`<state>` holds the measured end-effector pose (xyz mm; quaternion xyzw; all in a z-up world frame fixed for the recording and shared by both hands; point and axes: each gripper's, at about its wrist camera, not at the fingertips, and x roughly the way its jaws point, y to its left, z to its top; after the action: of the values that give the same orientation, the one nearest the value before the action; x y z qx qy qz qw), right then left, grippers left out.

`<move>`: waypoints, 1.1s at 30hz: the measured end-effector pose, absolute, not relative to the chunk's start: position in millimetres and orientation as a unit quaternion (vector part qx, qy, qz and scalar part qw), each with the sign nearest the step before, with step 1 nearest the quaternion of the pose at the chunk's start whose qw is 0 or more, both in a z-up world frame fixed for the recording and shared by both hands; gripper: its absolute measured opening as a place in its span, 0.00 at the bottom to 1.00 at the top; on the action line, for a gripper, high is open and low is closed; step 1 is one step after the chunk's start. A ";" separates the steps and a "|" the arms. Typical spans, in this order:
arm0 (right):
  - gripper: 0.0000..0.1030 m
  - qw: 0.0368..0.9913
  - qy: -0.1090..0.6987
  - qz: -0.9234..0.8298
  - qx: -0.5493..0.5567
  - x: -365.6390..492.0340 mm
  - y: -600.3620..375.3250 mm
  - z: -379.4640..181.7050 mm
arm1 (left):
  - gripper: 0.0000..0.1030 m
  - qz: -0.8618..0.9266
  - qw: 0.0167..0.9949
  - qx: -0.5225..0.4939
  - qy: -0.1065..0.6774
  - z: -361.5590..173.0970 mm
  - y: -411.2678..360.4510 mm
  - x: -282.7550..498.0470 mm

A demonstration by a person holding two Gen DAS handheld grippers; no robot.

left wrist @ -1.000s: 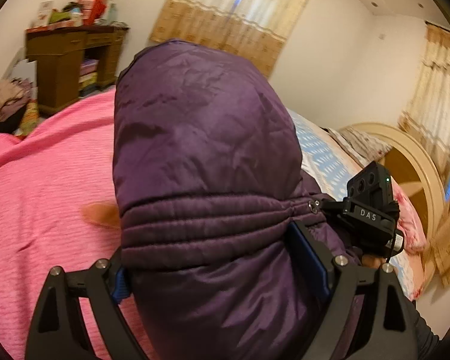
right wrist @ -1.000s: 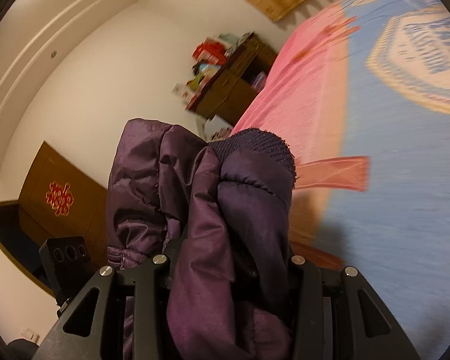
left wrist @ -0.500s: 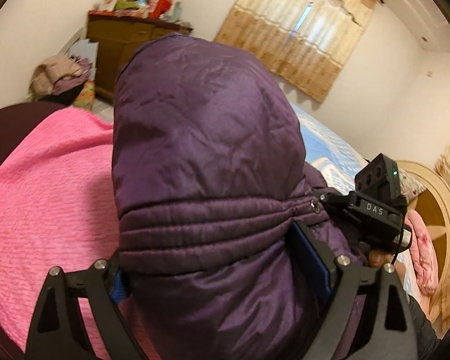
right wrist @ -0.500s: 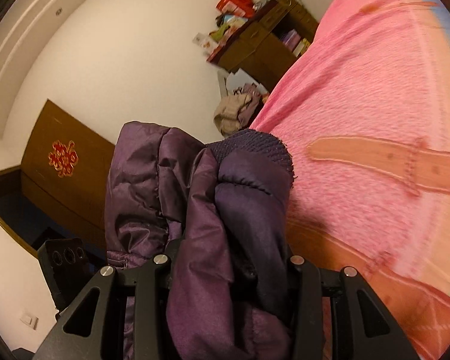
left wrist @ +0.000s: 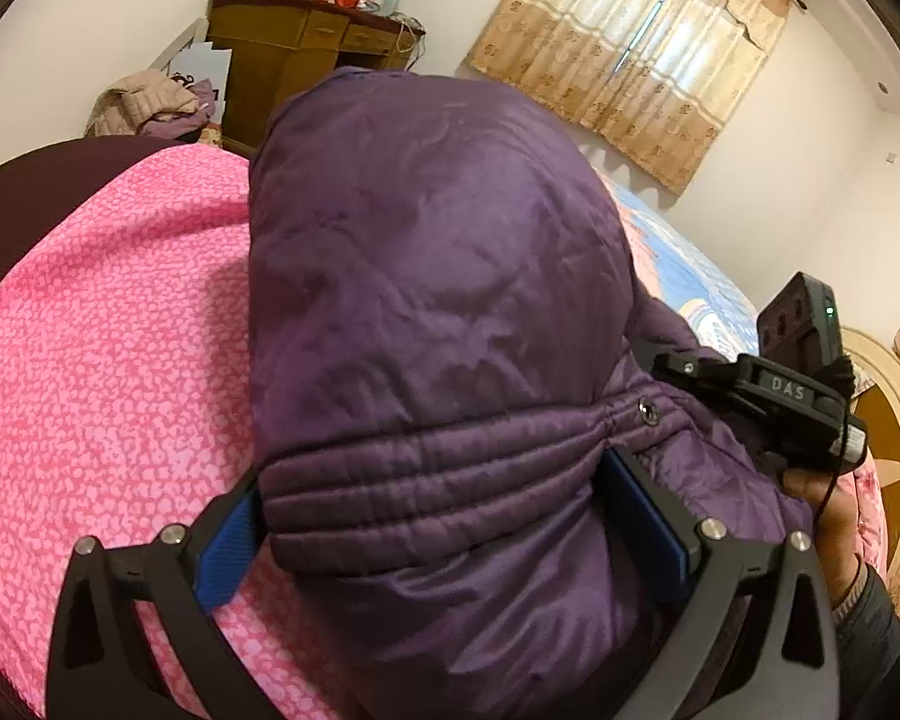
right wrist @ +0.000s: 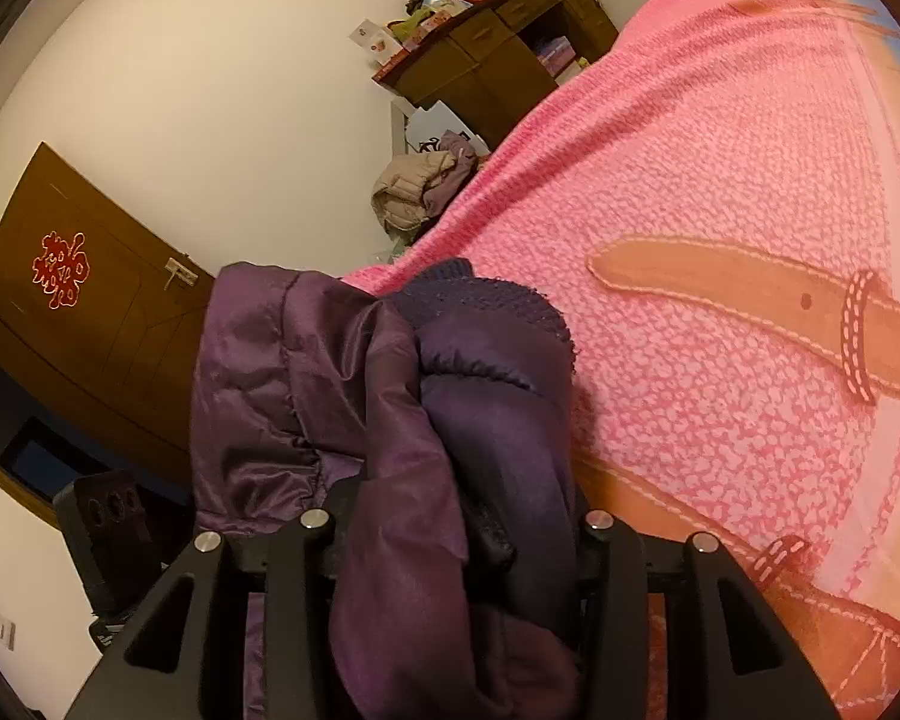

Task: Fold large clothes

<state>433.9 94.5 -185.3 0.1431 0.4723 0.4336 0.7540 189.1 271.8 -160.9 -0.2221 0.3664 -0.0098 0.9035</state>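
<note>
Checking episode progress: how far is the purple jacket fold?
Done: the purple jacket looks bunched into a bundle over the pink bedspread. In hand: both tongs, left tongs and right tongs, have jacket fabric between them, jaws opening. Left: laying it down; whether the fold is neat can't be judged.

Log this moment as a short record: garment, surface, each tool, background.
garment: purple padded jacket, bunched, carried over the bed
surface: pink blanket
left tool: jaws opening, wide quilted fold between the blue pads
right tool: jaws opening, jacket and knit cuff between them
background: wooden desk, curtains, clothes pile
</note>
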 end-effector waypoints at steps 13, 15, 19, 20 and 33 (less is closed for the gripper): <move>0.70 0.864 0.352 0.341 0.119 352.7 24.8 -82.1 | 1.00 0.044 0.947 -0.134 0.290 -78.0 262.5 108.8; 0.73 0.882 0.324 0.326 0.101 327.7 17.5 -62.2 | 1.00 0.045 0.953 -0.117 0.276 -66.7 258.4 98.3; 0.74 0.901 0.283 0.320 0.076 278.6 11.5 -34.7 | 1.00 0.034 0.960 -0.099 0.261 -53.8 251.5 84.2; 0.75 0.904 0.276 0.319 0.069 267.1 10.7 -32.5 | 1.00 0.030 0.961 -0.098 0.258 -51.9 252.3 84.9; 0.75 0.912 0.233 0.335 0.041 219.9 18.4 -8.5 | 1.00 0.022 0.967 -0.087 0.237 -36.9 238.4 76.4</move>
<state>219.9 18.4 -8.5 0.0411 0.2327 0.3351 0.9121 76.4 238.4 -36.9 -0.0866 0.2369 0.0218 0.9674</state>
